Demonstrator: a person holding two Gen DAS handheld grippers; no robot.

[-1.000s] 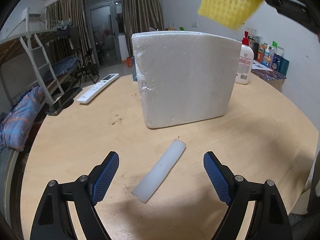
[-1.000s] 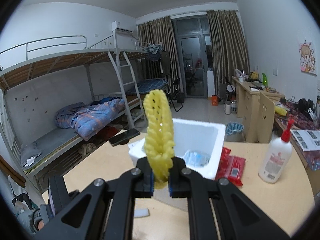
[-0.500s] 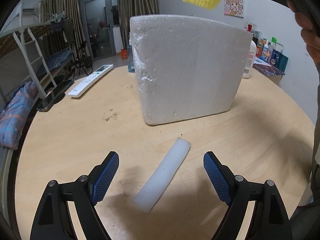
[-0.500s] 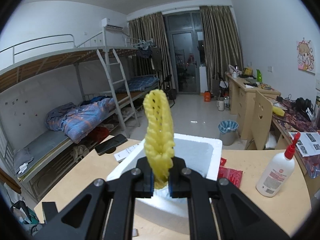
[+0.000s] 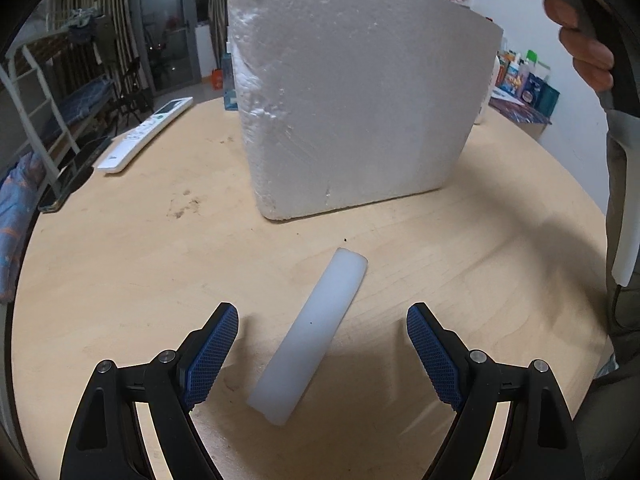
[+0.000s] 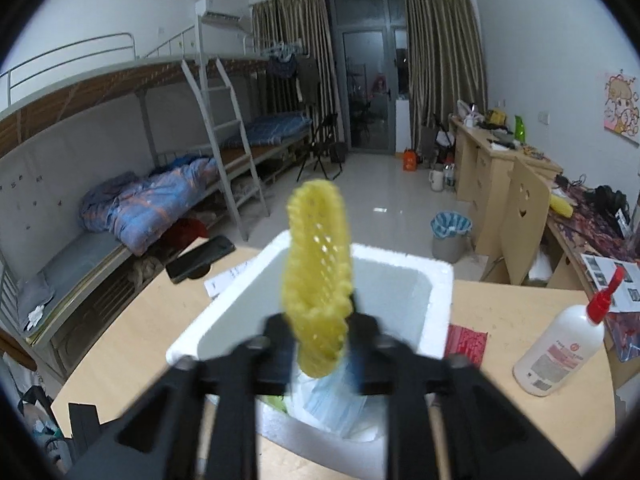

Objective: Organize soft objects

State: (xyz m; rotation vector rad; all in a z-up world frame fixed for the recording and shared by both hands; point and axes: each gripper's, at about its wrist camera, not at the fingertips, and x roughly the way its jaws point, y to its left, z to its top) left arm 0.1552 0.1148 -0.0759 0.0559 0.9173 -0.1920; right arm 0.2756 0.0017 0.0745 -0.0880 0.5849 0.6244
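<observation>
Over the last second your right gripper [image 6: 320,340] has carried the yellow foam mesh sleeve [image 6: 318,276] from beside the white polystyrene foam box [image 6: 400,280] to directly above its open top. The fingers, tightly closed a moment ago, now look slightly parted around the sleeve's lower end; the blur makes it hard to tell whether they still pinch it. This looks like the start of the drop, so the sleeve is likely about to join the pale blue and white soft items [image 6: 328,396] already inside.

Your left gripper [image 5: 318,354] has moved lower and closer to the round wooden table [image 5: 120,260]. Its blue-padded fingers [image 5: 210,354] stand wide open and hold nothing. The white foam strip [image 5: 312,332] lies flat between them, angled away towards the box, touching neither pad.
</observation>
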